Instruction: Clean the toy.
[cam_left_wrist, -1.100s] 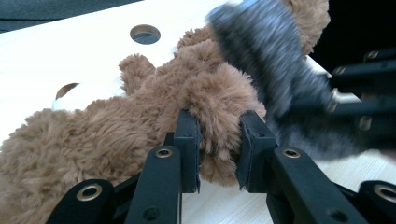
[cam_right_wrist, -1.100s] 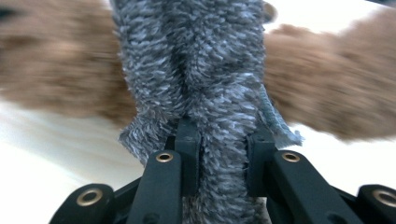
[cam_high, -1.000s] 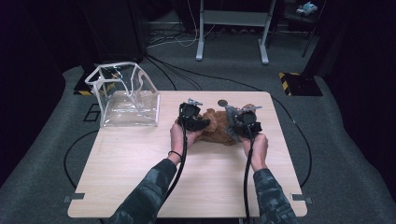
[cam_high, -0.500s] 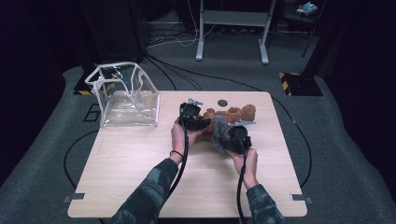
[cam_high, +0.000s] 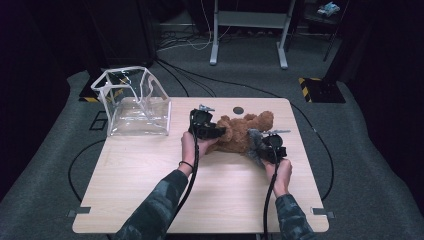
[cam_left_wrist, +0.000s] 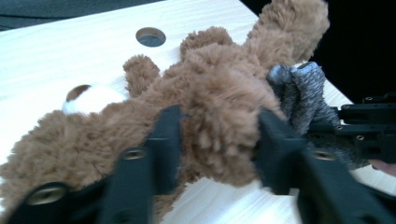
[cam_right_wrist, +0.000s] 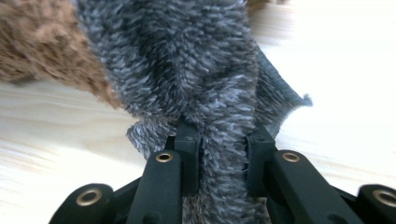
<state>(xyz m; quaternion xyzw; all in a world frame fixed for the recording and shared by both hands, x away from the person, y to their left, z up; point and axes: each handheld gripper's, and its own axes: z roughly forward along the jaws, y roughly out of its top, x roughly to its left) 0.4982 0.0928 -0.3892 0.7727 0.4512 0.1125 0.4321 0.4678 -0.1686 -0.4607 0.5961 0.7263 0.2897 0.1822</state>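
Left gripper with jaws just widened around a fluffy limb of the brown teddy bear, fur still between the pads and brushing them, grip no longer tight. Right gripper clamped on a fold of grey knitted cloth, bunched against the bear's side. Bear lying flat near the far edge of the wooden table, just beside a round hole. Clear plastic bag standing open at the table's far left corner, well apart.
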